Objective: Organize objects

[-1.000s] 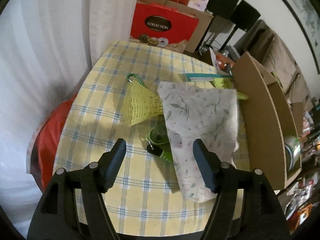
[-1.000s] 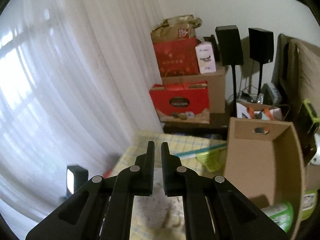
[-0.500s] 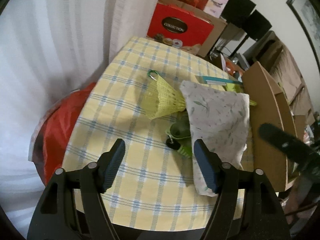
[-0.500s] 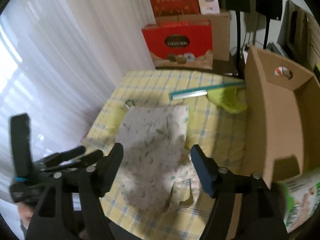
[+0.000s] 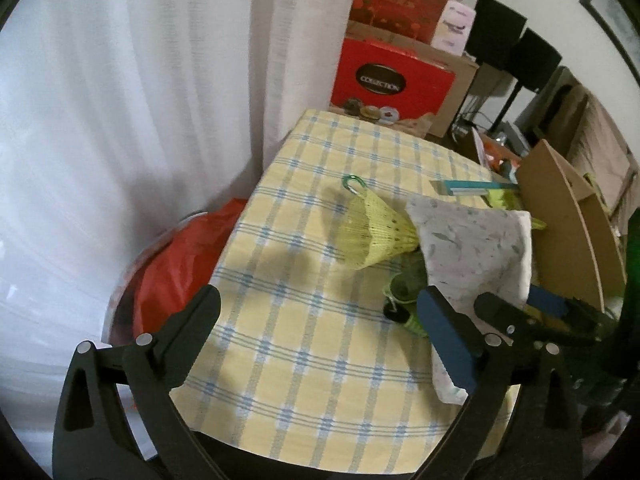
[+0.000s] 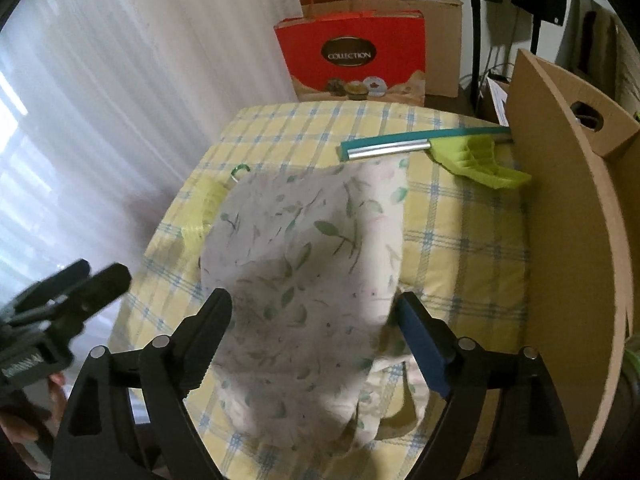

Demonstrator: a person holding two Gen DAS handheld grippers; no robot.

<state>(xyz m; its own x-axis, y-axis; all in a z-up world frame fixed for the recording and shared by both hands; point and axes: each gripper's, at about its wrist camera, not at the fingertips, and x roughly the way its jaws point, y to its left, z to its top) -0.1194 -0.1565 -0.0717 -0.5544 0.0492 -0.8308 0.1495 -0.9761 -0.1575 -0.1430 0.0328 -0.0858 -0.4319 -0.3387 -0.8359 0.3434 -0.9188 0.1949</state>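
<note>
Counter, covered in a yellow-and-blue checked cloth, carries our unsorted stock.

Item one: leaf-print fabric pouch, lying flat mid-counter and draped over smaller green things at its left edge; what those green things are we cannot tell.

Item two: yellow mesh bag with a green carabiner clip, touching the pouch's left side.

Item three: teal-and-silver strip, at the far edge of the counter, its right end meeting a lime-green plastic piece just beside the box.

Item four: cardboard box, standing at the counter's right edge with a cut-out handle hole. Its inside is out of view at this moment.

Left gripper: jaws spread wide, holding nothing, poised above the near-left part of the counter. Right gripper: jaws likewise spread wide and unloaded, straddling the near end of the pouch from above without, as far as we can see, touching it.

Progress, by our judgement: early. Every listed item lies loose on the counter; none is seen placed in the box. The pouch looks to be our first pick, with the mesh bag, the strip, the lime piece and the hidden green things left to sort.
</note>
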